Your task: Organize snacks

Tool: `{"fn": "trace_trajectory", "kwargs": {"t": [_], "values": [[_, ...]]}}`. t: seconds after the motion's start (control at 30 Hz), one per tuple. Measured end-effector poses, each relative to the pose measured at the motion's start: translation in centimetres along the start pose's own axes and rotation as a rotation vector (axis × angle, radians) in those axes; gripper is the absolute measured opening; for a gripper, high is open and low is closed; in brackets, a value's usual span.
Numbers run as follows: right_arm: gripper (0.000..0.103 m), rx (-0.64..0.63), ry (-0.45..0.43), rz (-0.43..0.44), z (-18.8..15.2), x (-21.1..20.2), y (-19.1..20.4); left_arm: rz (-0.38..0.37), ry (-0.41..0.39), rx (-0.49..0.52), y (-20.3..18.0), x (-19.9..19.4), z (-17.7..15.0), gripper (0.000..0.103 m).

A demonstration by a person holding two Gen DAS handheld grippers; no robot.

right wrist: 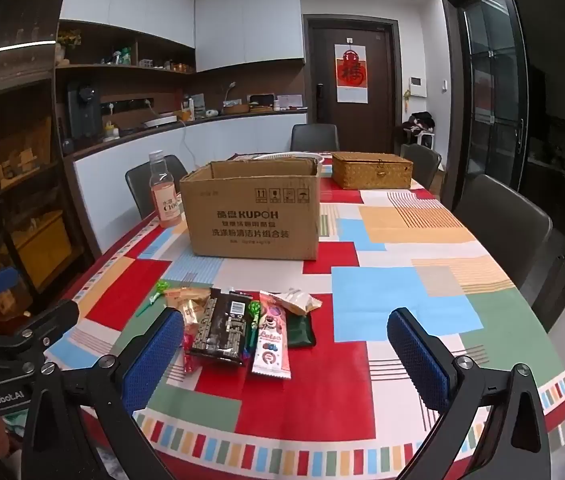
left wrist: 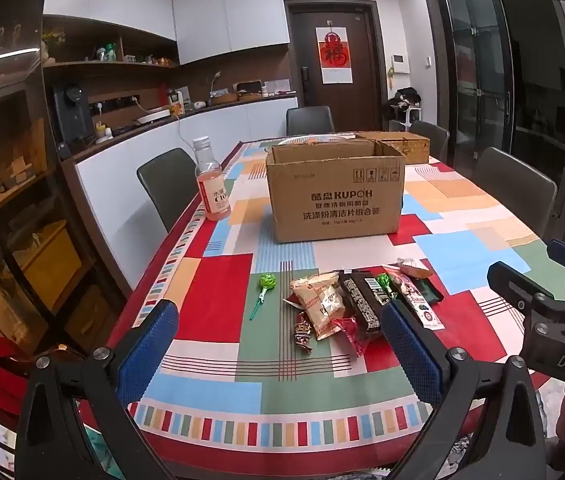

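Note:
A pile of snack packets lies on the patterned tablecloth near the front edge; it also shows in the right wrist view. It holds a tan packet, a black bar, a pink Lotso bar and a green lollipop. An open cardboard box stands behind the pile, also seen in the right wrist view. My left gripper is open and empty, just short of the pile. My right gripper is open and empty, to the right of the pile.
A pink drink bottle stands left of the box. A woven basket sits behind the box at the right. Grey chairs line both sides of the table. A counter with cabinets runs along the left wall.

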State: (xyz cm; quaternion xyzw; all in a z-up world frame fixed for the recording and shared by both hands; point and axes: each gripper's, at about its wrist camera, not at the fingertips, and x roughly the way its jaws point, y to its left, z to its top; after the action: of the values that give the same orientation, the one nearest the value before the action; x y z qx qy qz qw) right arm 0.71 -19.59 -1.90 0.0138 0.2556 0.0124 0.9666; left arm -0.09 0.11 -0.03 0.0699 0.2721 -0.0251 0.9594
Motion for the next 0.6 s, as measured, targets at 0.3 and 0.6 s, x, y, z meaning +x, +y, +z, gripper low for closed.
{"fn": "trace_trajectory", "kwargs": {"t": [0.3,0.6], "values": [[0.103,-0.014,-0.001,-0.002,-0.10,-0.27,0.39,0.010,0.000,0.000,-0.08,-0.60,0.49,0.103],[0.103,-0.024,-0.002,0.001,-0.19,-0.25,0.55,0.008,-0.015,-0.020,0.31,-0.88,0.07,0.103]]}}
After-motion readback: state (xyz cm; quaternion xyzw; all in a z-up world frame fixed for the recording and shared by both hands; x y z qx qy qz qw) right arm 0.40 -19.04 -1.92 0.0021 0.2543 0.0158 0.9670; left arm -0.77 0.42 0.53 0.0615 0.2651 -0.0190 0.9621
